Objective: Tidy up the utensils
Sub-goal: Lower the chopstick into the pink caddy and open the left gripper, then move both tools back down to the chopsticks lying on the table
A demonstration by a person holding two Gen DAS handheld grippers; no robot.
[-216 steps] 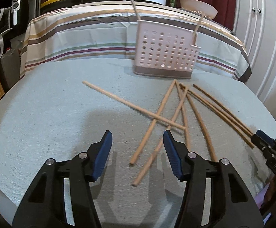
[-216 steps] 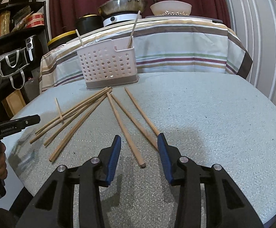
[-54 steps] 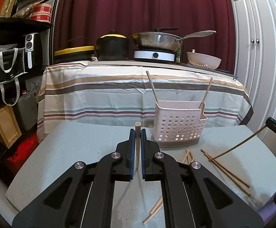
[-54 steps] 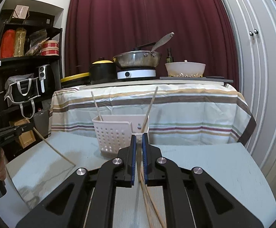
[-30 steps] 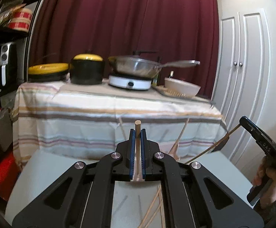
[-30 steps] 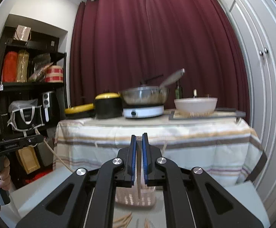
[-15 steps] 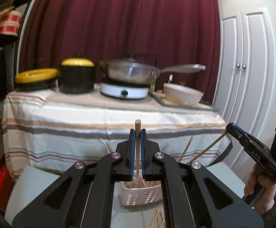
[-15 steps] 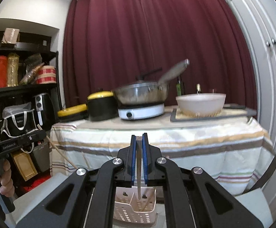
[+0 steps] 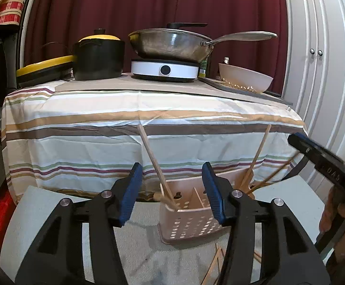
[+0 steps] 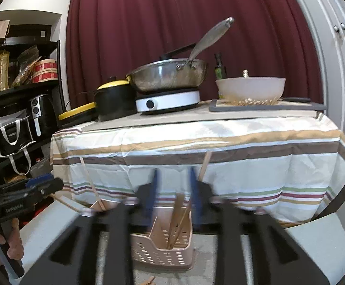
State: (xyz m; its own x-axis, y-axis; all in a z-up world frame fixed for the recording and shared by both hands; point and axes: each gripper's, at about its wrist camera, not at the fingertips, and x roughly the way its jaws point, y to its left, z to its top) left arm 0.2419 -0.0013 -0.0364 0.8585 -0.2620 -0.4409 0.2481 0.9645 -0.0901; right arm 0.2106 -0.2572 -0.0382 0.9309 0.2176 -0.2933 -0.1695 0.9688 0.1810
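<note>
Your left tongs (image 9: 170, 190) stand wide apart with nothing between the blue pads (image 9: 130, 193), hovering over the grey surface (image 9: 30, 216). Just beyond them, toward 1 o'clock in the left wrist view, sits the pink perforated caddy (image 9: 191, 225). One chopstick (image 9: 153, 159) leans out of its left compartment toward 11 o'clock, and a loose stick end rests across that same corner of the rim. Another chopstick (image 9: 257, 154) leans out of the right compartment toward 1 o'clock (a thinner one beside it is blurred). More loose sticks (image 9: 214, 268) lie on the surface at 5 o'clock, partly hidden by the tongs' frame.

At 3 o'clock in this view, your right tongs (image 9: 295, 140) come in from the edge; their gap does not show there.

From the right wrist view, your right tongs (image 10: 173, 196) are motion-blurred but parted, holding nothing, directly above the caddy (image 10: 160, 244). Several sticks stand bunched in the compartment under them. Your left tongs (image 10: 49, 182) show at 9 o'clock.

Behind everything stands a striped-cloth table (image 9: 148, 123), carrying a yellow-lidded black pot (image 9: 98, 59), a steel pan (image 9: 172, 45) on a white hotplate (image 9: 165, 70), and a pale bowl (image 9: 246, 80).
</note>
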